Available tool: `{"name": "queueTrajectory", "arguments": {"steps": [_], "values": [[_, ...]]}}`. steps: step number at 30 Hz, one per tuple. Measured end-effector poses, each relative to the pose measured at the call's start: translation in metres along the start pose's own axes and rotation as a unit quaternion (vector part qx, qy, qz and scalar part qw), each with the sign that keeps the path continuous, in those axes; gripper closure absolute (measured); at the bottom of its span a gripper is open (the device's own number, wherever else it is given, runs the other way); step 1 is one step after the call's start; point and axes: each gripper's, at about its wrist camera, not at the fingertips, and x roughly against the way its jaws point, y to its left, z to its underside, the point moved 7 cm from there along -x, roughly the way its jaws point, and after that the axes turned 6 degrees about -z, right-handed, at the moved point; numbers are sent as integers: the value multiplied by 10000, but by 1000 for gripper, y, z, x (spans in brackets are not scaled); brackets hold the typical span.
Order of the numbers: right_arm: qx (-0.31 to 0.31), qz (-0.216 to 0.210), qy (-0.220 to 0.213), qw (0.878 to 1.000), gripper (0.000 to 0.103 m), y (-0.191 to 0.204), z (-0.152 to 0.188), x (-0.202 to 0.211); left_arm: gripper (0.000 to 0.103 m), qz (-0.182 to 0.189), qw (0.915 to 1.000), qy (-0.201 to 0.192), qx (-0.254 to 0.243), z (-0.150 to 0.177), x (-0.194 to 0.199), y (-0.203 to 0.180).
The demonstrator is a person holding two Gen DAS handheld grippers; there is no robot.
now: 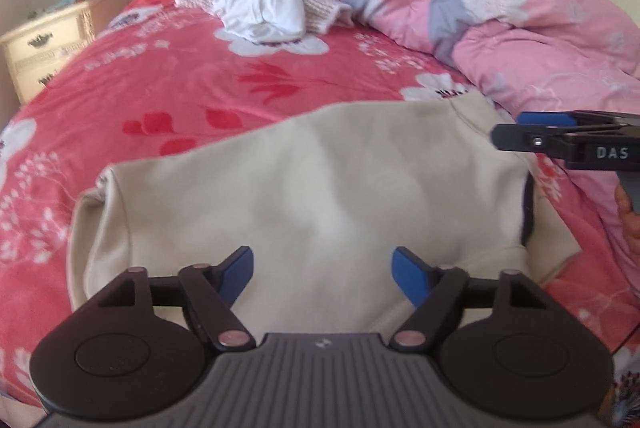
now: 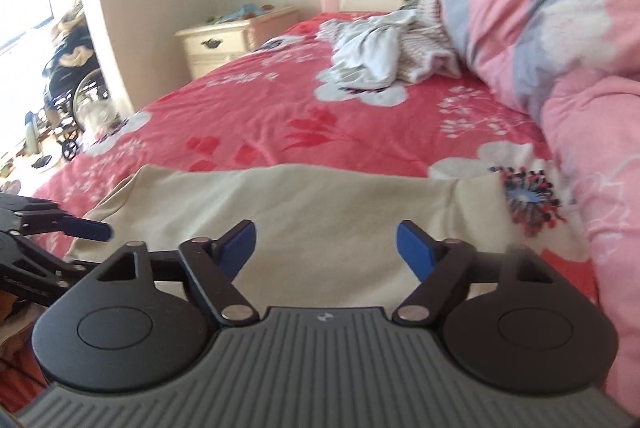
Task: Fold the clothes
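- Cream garment [image 1: 304, 188] lying flat on the red flowered bedspread [image 1: 160, 76], already folded into a broad band, near edge of the bed.
- Left gripper [image 1: 323, 274] above its middle, jaws apart, nothing between the pads.
- Right gripper [image 2: 326, 248] over the same cloth, also apart and empty.
- Probably soft, light, limp; likely to sag and slide when lifted.
- Best taken at the two side edges, pinching all layers together.
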Motion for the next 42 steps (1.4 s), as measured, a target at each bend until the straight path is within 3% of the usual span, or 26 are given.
{"name": "queueTrajectory", "arguments": {"steps": [2, 6, 10, 20, 42], "values": [[-2, -107, 172, 9998, 42, 10, 3, -2, 43, -132, 9995, 302, -8, 5, -8, -4], [-15, -121, 833, 9964, 47, 17, 24, -18, 52, -445, 9929, 1085, 173, 18, -31, -1], [-210, 19, 1680, 9856, 48, 14, 55, -43, 51, -586, 9906, 1226, 170, 19, -37, -2], [-48, 191, 1841, 9827, 41, 27, 59, -46, 48, -795, 9884, 1277, 210, 19, -36, -4], [17, 199, 1819, 9831, 42, 24, 58, -50, 45, -1048, 9850, 1343, 280, 16, -36, -7]]}}
